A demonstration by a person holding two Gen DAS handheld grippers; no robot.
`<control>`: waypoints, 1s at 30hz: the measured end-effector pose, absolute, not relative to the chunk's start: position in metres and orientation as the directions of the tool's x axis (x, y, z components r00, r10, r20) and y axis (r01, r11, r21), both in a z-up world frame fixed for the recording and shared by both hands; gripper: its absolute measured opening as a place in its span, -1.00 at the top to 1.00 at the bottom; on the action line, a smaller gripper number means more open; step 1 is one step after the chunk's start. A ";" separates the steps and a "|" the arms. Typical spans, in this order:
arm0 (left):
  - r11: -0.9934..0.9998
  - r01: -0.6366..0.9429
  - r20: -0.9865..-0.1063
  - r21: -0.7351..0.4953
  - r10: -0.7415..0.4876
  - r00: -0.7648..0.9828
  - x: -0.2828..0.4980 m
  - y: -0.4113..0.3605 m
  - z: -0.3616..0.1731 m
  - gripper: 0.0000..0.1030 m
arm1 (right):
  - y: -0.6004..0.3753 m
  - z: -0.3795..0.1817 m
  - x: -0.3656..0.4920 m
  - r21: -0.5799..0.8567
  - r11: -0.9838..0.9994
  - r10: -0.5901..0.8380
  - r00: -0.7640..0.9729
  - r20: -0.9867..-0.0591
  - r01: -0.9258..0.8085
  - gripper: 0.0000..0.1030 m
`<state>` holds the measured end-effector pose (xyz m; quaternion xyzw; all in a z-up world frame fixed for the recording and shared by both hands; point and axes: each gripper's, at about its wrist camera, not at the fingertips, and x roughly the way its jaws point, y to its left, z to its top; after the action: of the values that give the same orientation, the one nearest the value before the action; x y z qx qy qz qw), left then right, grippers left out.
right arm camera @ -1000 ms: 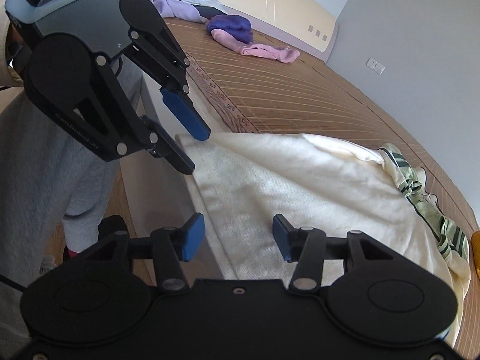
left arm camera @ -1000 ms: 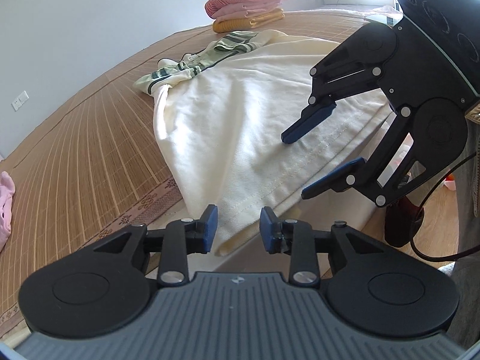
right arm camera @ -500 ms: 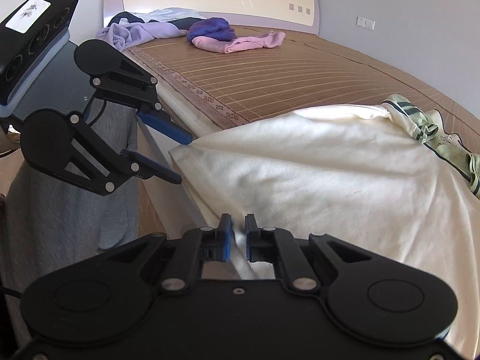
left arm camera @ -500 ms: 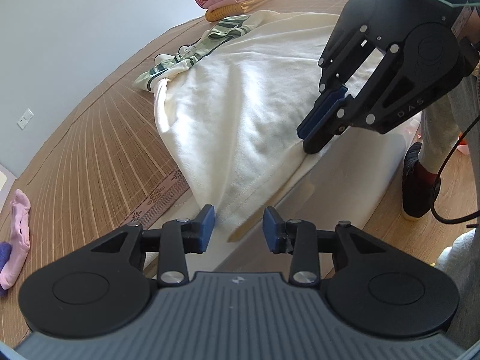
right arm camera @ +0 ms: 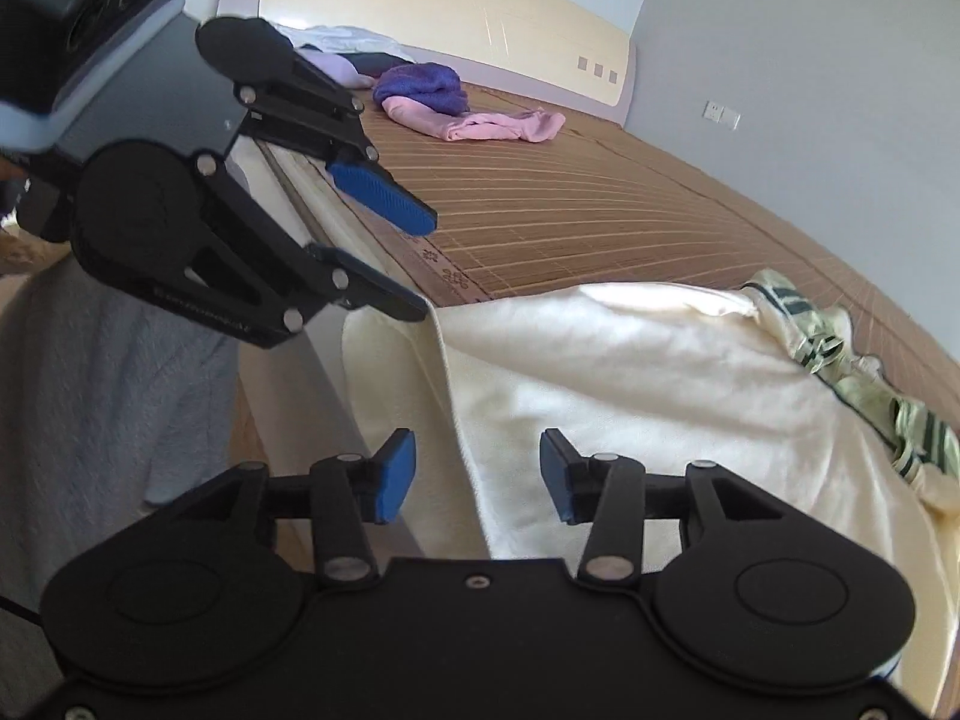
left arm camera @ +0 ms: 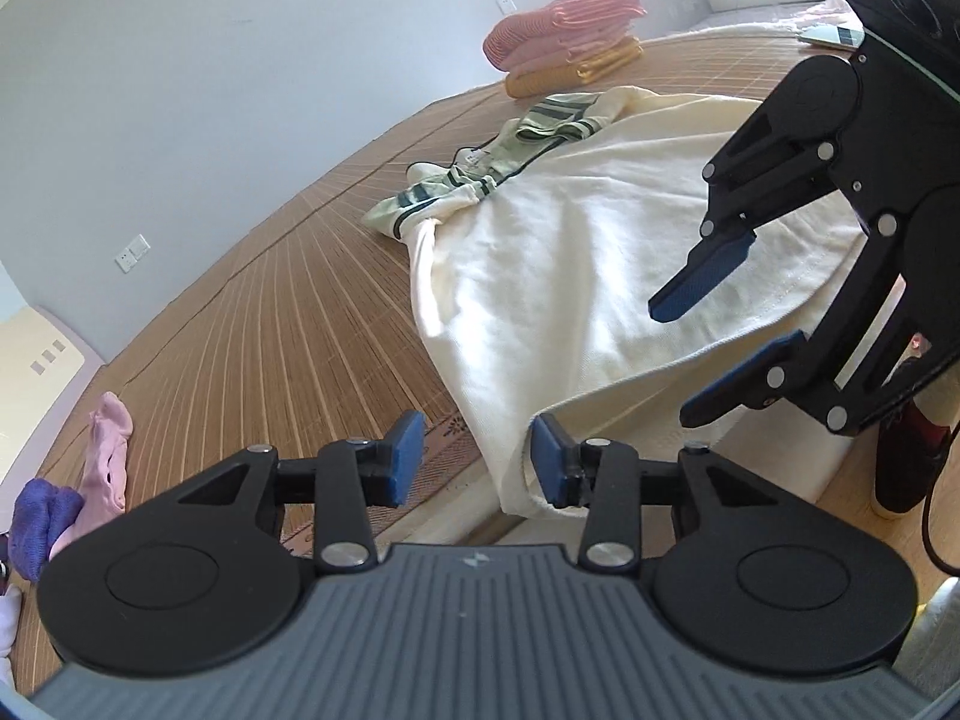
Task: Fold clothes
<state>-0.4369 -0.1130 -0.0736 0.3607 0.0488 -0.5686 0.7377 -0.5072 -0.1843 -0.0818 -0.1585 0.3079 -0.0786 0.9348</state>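
Observation:
A cream garment (left arm camera: 600,252) with a green-striped collar end (left arm camera: 456,192) lies spread on the bed, its hem hanging over the near edge. My left gripper (left arm camera: 477,462) is open, with the hem's corner just inside its right fingertip. In the same view my right gripper (left arm camera: 672,366) hovers open over the hem further right. In the right wrist view my right gripper (right arm camera: 474,477) is open astride the edge of the cream garment (right arm camera: 660,372). The left gripper (right arm camera: 425,264) stands open at that edge's far corner. The striped end (right arm camera: 840,348) lies at the far right.
A bamboo mat (left arm camera: 270,330) covers the bed. Folded pink and yellow clothes (left arm camera: 564,42) are stacked at the far side. Loose pink (right arm camera: 480,123) and purple clothes (right arm camera: 420,84) lie near the headboard (right arm camera: 480,18). A person's grey trousers (right arm camera: 90,390) are beside the bed edge.
Half a second ago the right gripper was shut at the hem; now it is open again and lifted off the cloth. The left gripper stayed open by the hem's corner.

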 end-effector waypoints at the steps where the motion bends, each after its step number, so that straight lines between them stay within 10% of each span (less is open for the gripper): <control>1: 0.106 0.878 -0.479 0.466 -0.805 0.351 -0.435 -0.112 -0.072 0.11 | -0.184 -0.084 -0.507 -0.366 0.929 -0.260 0.790 -0.556 0.048 0.20; 5: 0.113 0.886 -0.480 0.451 -0.806 0.347 -0.434 -0.109 -0.069 0.11 | -0.184 -0.082 -0.514 -0.405 0.911 -0.302 0.798 -0.521 0.080 0.96; 15: 0.125 0.885 -0.497 0.448 -0.788 0.363 -0.420 -0.092 -0.051 0.02 | -0.189 -0.079 -0.530 -0.317 0.948 -0.209 0.752 -0.625 0.001 0.96; 23: 0.147 0.931 -0.504 0.335 -0.807 0.308 -0.413 -0.104 -0.041 -0.16 | -0.217 -0.069 -0.553 0.053 0.998 0.045 0.800 -0.598 -0.016 0.58; 30: 0.120 0.993 -0.625 0.017 -0.774 0.104 -0.393 -0.120 -0.057 -0.18 | -0.269 -0.051 -0.632 0.078 0.925 -0.275 0.796 -0.538 0.373 0.03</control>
<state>-0.3928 -0.1199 -0.0570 0.2257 0.2426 -0.6238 0.7078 -0.6322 -0.2693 -0.0505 0.0904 0.2689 -0.1717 0.9434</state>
